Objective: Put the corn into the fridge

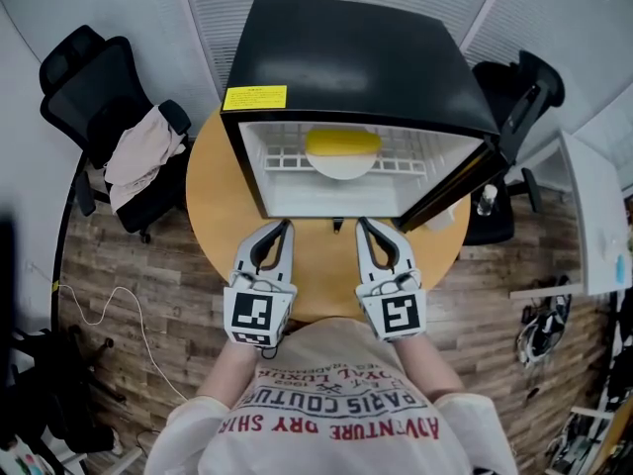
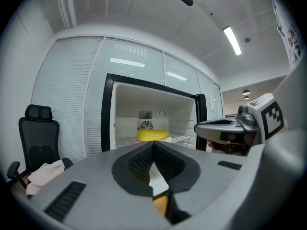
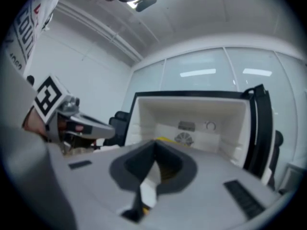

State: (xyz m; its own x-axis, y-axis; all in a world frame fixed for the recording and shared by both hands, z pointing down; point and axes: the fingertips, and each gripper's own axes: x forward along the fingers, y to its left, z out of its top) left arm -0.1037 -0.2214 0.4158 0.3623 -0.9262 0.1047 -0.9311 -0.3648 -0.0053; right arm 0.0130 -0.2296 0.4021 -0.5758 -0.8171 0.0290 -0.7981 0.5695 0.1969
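Note:
The yellow corn (image 1: 342,142) lies on a white plate (image 1: 342,167) on the wire shelf inside the open black fridge (image 1: 346,57). In the left gripper view the corn (image 2: 152,135) shows straight ahead, deep in the white interior. In the right gripper view the corn (image 3: 164,140) is half hidden behind the jaws. My left gripper (image 1: 287,224) and right gripper (image 1: 361,222) hover side by side over the table, just in front of the fridge opening. Both are shut with nothing between their fingers, and both point level into the fridge.
The fridge stands on a round wooden table (image 1: 210,191), its door (image 1: 450,191) swung open to the right. A black chair with clothes (image 1: 138,156) stands at the left and another chair (image 1: 519,87) at the right. A small bottle (image 1: 485,199) and a white desk (image 1: 593,221) lie right.

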